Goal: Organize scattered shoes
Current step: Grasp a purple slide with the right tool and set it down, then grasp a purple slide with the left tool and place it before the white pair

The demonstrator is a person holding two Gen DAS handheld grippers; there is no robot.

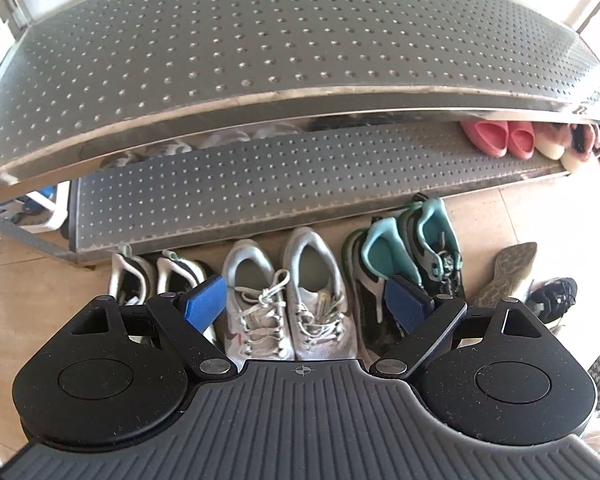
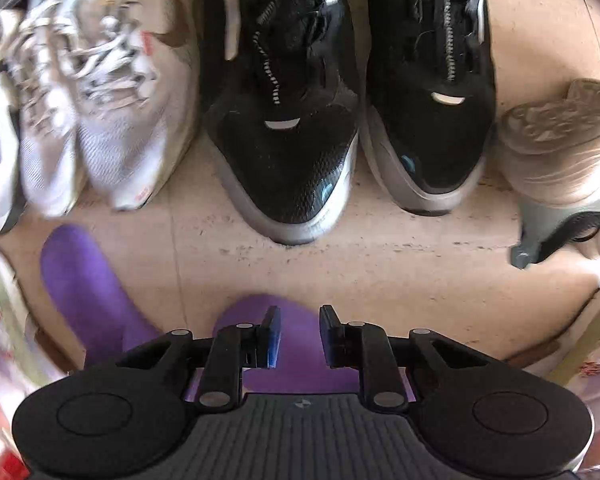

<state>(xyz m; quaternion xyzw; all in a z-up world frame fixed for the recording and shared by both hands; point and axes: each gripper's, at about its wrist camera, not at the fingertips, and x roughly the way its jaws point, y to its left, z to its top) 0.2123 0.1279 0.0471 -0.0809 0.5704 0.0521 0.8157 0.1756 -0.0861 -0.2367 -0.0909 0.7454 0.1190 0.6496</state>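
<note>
In the left wrist view, shoes stand in a row on the floor in front of a metal rack. They are a white laced pair (image 1: 256, 280), a black-and-teal pair (image 1: 404, 256) and a black-and-white pair (image 1: 156, 276). My left gripper (image 1: 306, 302) hangs wide open above the white pair, holding nothing. The right wrist view looks straight down on the toes of the black-and-teal pair (image 2: 292, 140) and the white pair (image 2: 112, 112). My right gripper (image 2: 300, 334) has its blue pads a narrow gap apart, with nothing between them. It hovers over a purple slipper (image 2: 296, 356).
The perforated steel rack has a top shelf (image 1: 260, 60) and a lower shelf (image 1: 260, 184) bearing pink slippers (image 1: 500, 136). A shoe lies sole-up (image 1: 508, 272) at the right, (image 2: 556, 148), beside a black shoe (image 1: 556, 292). Another purple slipper (image 2: 80, 280) and a patterned garment (image 2: 596, 360) edge the right wrist view.
</note>
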